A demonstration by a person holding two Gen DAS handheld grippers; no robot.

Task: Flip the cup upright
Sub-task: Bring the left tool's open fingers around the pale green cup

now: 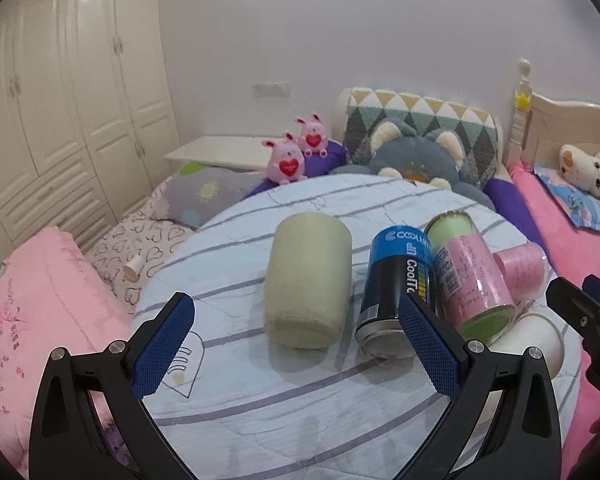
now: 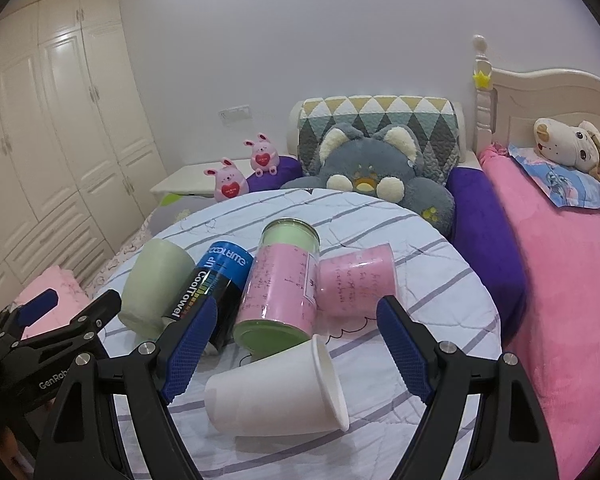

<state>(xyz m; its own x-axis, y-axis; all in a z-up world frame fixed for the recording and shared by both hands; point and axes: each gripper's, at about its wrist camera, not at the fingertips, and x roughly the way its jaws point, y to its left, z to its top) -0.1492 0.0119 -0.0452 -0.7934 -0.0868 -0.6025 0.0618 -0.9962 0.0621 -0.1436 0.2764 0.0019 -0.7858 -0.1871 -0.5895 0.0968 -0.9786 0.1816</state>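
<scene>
A white paper cup (image 2: 276,392) lies on its side on the striped round cushion (image 2: 440,280), its mouth facing right. It sits between the fingers of my right gripper (image 2: 296,344), which is open and empty just above it. In the left wrist view the cup (image 1: 536,340) is partly hidden behind the right finger. My left gripper (image 1: 296,344) is open and empty, low over the cushion (image 1: 260,400), in front of a pale green roll (image 1: 308,280).
Lying beside the cup are a blue-black CoolTowel can (image 2: 208,296), a green jar with a pink label (image 2: 280,284) and a pink roll (image 2: 356,280). Plush toys (image 2: 372,168) and a pink bed (image 2: 560,280) lie behind and to the right. The left gripper shows at the left (image 2: 52,320).
</scene>
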